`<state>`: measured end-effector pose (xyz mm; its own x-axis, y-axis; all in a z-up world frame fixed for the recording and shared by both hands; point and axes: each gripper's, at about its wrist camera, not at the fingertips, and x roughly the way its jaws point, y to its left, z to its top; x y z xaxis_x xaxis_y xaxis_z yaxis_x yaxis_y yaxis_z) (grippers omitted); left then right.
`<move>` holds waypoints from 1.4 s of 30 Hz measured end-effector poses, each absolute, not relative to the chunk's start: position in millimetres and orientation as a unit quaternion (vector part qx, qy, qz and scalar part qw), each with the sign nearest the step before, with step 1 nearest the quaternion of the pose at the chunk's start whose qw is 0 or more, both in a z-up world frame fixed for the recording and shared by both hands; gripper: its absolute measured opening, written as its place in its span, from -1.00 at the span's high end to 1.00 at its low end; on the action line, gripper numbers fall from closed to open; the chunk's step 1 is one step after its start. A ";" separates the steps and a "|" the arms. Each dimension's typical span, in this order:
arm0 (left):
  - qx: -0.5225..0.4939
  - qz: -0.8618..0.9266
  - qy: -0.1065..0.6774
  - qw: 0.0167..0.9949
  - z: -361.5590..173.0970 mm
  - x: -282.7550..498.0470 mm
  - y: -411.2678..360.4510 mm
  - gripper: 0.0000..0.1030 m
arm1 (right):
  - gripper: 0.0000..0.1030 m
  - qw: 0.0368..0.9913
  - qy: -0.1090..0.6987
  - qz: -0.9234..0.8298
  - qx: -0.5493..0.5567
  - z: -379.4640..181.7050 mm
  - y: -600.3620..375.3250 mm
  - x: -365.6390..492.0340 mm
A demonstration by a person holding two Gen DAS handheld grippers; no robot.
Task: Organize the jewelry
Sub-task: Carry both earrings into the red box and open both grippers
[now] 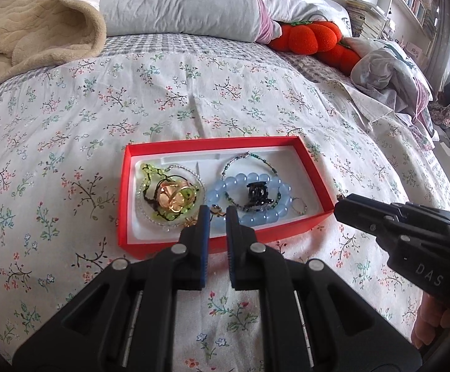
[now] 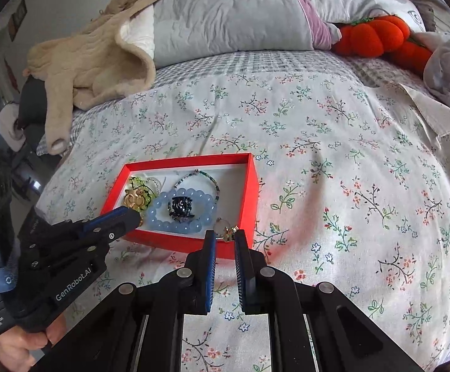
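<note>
A red box (image 1: pixel 212 142) (image 2: pixel 191 158) with a white lining lies on the floral bedsheet. In it are a pale blue bead bracelet (image 1: pixel 222 186) (image 2: pixel 163 201), a black clip (image 1: pixel 257 193) (image 2: pixel 180 206), a green bracelet (image 1: pixel 150 170), gold rings (image 1: pixel 174 198) (image 2: pixel 133 200), a thin beaded strand (image 1: pixel 249 156) and a small ring (image 1: pixel 299 206). My left gripper (image 1: pixel 218 214) (image 2: pixel 138 217) hangs over the box's near left part, shut on a small gold-brown piece (image 1: pixel 216 210). My right gripper (image 2: pixel 225 235) (image 1: pixel 338 200) is at the box's near right corner, shut on a small gold piece (image 2: pixel 229 232).
A beige blanket (image 1: pixel 39 31) (image 2: pixel 94 62) and a grey pillow (image 1: pixel 178 0) lie at the head of the bed. Orange plush pumpkins (image 1: pixel 308 38) (image 2: pixel 377 37) and crumpled bedding (image 1: pixel 389 74) are at the back right. A person's hand (image 2: pixel 17 347) holds the left gripper's handle.
</note>
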<state>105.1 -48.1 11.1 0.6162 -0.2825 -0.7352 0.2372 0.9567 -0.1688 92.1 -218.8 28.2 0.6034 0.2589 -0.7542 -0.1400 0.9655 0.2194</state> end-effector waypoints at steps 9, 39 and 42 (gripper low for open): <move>-0.014 -0.136 0.414 0.900 7.4 110.5 -54.9 0.67 | 0.77 0.891 0.435 0.115 0.065 24.9 -217.1 97.2; 0.012 -0.104 0.417 0.903 19.3 90.0 -33.6 -0.07 | 0.73 0.898 0.423 0.111 0.054 23.2 -204.8 120.4; 0.014 -0.101 0.420 0.902 18.7 89.7 -33.3 -0.10 | 0.72 0.897 0.422 0.116 0.057 25.4 -206.4 117.6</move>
